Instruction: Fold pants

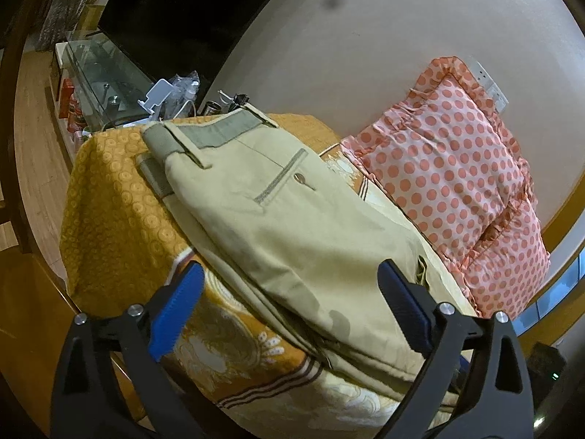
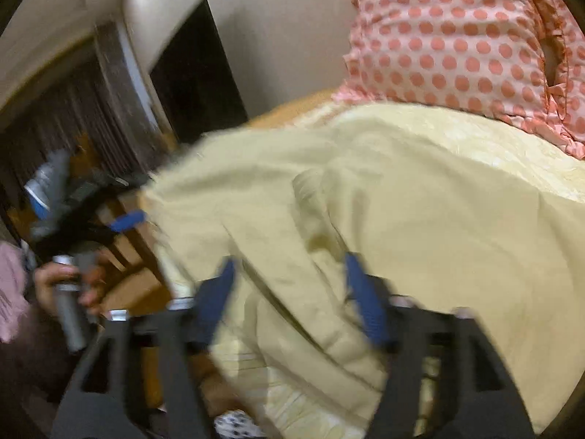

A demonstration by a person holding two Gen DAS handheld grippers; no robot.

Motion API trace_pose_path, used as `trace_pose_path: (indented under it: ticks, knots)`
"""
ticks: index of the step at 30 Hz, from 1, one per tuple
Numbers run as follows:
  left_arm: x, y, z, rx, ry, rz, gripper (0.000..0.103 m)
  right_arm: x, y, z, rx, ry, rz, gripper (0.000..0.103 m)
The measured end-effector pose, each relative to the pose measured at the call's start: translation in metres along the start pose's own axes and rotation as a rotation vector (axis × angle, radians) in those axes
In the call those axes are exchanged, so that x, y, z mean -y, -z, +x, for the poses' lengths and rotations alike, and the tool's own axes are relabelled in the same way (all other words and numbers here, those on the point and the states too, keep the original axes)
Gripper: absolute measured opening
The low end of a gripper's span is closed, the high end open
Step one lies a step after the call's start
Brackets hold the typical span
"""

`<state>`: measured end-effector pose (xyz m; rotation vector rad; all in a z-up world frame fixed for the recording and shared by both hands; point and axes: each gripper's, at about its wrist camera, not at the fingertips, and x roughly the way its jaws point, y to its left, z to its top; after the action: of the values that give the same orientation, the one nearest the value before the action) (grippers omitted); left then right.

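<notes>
Beige pants (image 1: pixel 289 226) lie folded lengthwise on the bed, waistband at the far end, back pocket up. My left gripper (image 1: pixel 292 285) is open, its blue pads on either side of the pants' leg part, just above the cloth. In the blurred right wrist view the pants (image 2: pixel 365 219) fill the middle. My right gripper (image 2: pixel 289 274) is open over a fold of the beige cloth, holding nothing. The left gripper and the hand that holds it (image 2: pixel 65 285) show at the left there.
An orange patterned bedspread (image 1: pixel 109 201) covers the bed. A pink polka-dot pillow (image 1: pixel 457 183) lies to the right of the pants against the wall. A glass table with clutter (image 1: pixel 109 77) stands beyond the bed's far end. Wooden floor lies to the left.
</notes>
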<state>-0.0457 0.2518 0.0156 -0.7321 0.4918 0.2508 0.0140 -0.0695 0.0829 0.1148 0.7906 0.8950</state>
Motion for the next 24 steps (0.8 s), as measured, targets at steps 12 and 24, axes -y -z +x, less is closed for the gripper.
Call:
trace_pose_path:
  ticks: [12,24]
  knots:
    - [-0.012,-0.029,0.020,0.012,-0.048,-0.088,0.092,0.031,0.011,-0.058,0.160,0.002,0.139,0.086]
    - [0.003,-0.046,0.024,-0.021,-0.102,-0.044,0.008,0.062,0.023,-0.095,0.254,-0.005,0.191,0.086]
